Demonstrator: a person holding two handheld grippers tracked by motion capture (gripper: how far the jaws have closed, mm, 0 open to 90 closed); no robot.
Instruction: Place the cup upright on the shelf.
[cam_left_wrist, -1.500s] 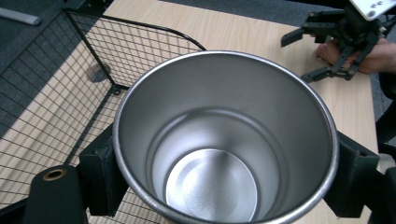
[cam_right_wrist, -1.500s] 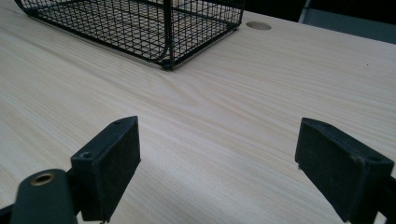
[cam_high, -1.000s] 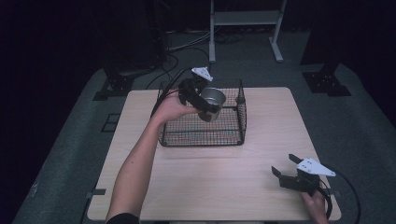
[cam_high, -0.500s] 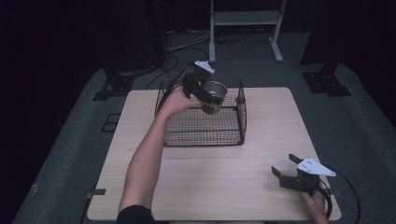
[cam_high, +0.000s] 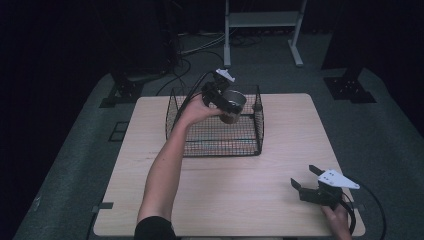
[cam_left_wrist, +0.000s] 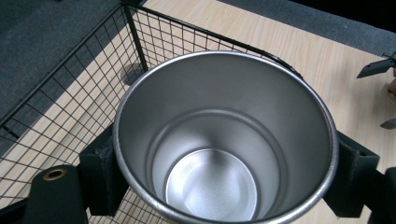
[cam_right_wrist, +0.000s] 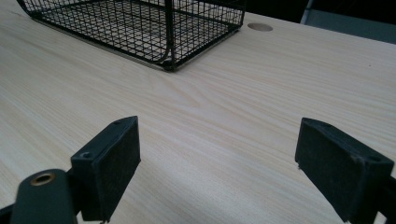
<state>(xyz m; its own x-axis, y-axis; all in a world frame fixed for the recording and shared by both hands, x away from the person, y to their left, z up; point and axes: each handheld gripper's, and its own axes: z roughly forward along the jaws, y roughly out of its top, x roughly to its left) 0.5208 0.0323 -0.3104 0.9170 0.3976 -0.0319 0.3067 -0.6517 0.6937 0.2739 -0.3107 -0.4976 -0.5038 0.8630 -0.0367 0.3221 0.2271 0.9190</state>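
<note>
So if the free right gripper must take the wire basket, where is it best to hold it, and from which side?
Probably the top rim wire of the wire basket on its near wall, coming from above with the right gripper, one jaw on either side of the mesh. That wall is thin and upright, faces that gripper, and lies away from the steel cup held by the left gripper.

One overhead camera, two tool-mounted cameras.
High view looks forward and down over the whole surface (cam_high: 220, 200). Left gripper view sits very close above a steel cup (cam_left_wrist: 224, 140), over the wire basket (cam_left_wrist: 70, 88). Right gripper view looks low across the surface toward the same basket.
</note>
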